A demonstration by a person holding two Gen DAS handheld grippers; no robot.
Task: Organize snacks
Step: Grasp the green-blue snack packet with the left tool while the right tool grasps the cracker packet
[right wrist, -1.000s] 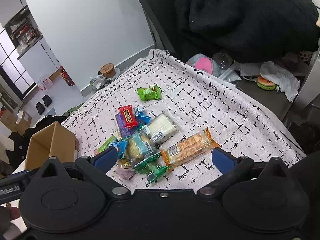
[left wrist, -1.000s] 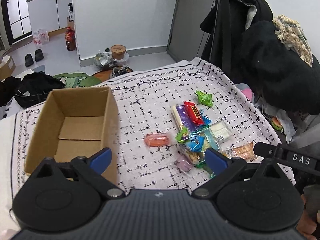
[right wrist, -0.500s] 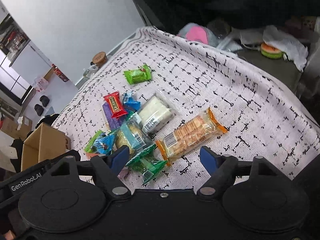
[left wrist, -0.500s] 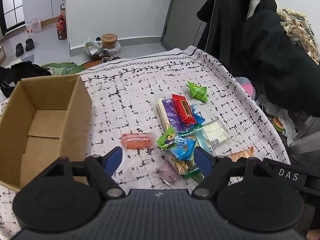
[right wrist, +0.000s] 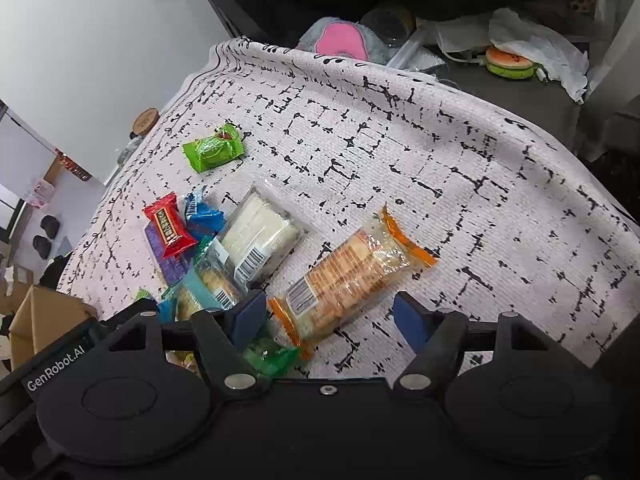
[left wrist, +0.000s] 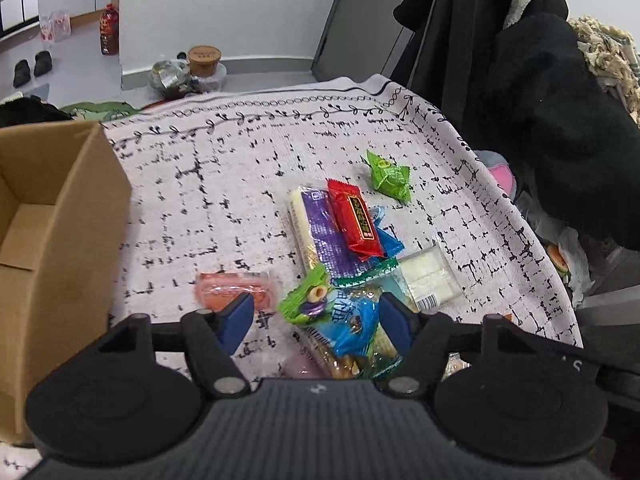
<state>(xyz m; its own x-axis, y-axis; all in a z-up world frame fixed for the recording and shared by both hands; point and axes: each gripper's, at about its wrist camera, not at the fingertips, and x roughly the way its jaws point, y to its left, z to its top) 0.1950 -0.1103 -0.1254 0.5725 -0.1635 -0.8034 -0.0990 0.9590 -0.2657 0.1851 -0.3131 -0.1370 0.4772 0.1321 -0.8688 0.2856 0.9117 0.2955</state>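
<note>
Right gripper [right wrist: 330, 316], jaws closing around orange-ended cracker pack [right wrist: 352, 270]; contact perhaps not yet

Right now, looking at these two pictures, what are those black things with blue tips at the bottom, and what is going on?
Each picture comes from a camera on a hand-held gripper; a person carries one in each hand, with no robot arm. The blue tips are its fingers.

The left gripper looks over a patterned cloth with a cardboard box on its left. Its jaws are closing above a blue snack packet and a green one, gripping nothing yet.

The right gripper sees the same pile from the other side. Its jaws are closing around an orange-ended cracker pack, not yet pressing on it. A red bar and a green packet lie farther off.
</note>
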